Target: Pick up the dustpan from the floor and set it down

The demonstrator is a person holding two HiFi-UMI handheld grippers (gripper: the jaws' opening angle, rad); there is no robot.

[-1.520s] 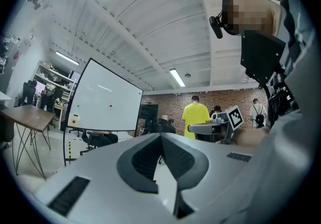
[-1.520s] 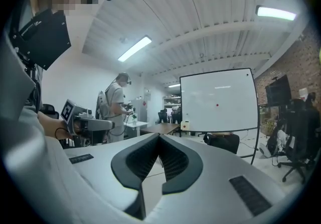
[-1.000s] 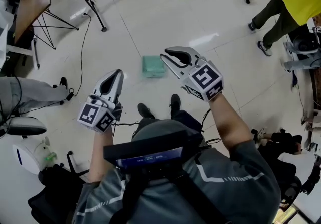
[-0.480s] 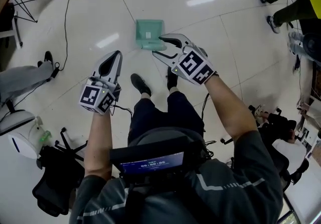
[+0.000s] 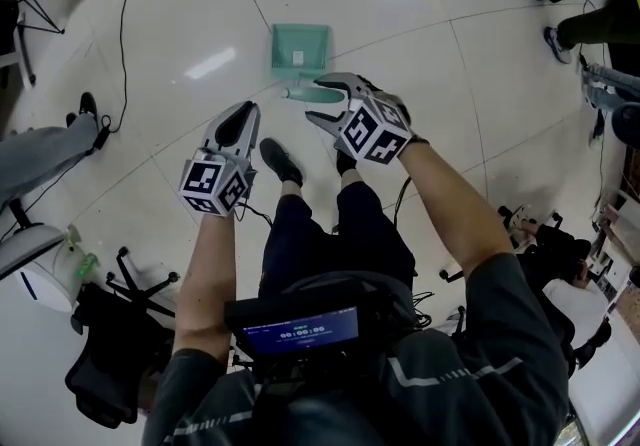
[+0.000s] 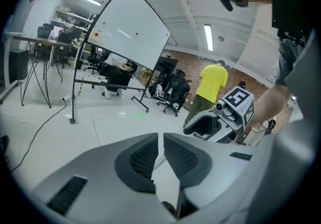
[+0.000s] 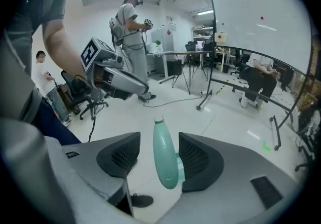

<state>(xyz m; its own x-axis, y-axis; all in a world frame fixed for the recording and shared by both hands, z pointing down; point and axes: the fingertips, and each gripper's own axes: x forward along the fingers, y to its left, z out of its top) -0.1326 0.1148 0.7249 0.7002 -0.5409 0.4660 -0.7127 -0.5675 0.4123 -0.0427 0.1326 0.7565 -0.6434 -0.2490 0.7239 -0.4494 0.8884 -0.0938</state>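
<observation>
At floor level, ahead of the wearer's black shoes [image 5: 280,162], a pale teal plastic dustpan [image 5: 300,50] lies on the glossy white tiled floor [image 5: 430,44]. Its pan is on the far side and its rounded handle [image 5: 312,92] points back toward the feet.

Right gripper [image 5: 322,102]: held low, reaching in over the handle from the right of the head view. Its marker cube [image 5: 372,132] faces up. In the right gripper view, the right gripper [image 7: 159,136] has its jaws spread wide; they have just been opening. The teal handle [image 7: 163,162] runs lengthwise between them. There is a clear gap to the left pad, and the handle sits close against the right pad. No squeeze on it is visible, so nothing is gripped.

Left gripper [image 5: 243,116]: held just left of the shoes, beside the dustpan but apart from it. Its marker cube [image 5: 214,184] is toward the wearer. In the left gripper view, the left gripper [image 6: 161,137] has its jaws drawn together to a thin slit. Nothing is between them; only floor shows past the tips.

Surroundings, left gripper view: a large tilted whiteboard on a black wheeled frame [image 6: 125,32], and a standing person in a yellow top [image 6: 210,85]. Right gripper view: a second person in grey clothing [image 7: 131,32] stands by the desks.
</observation>
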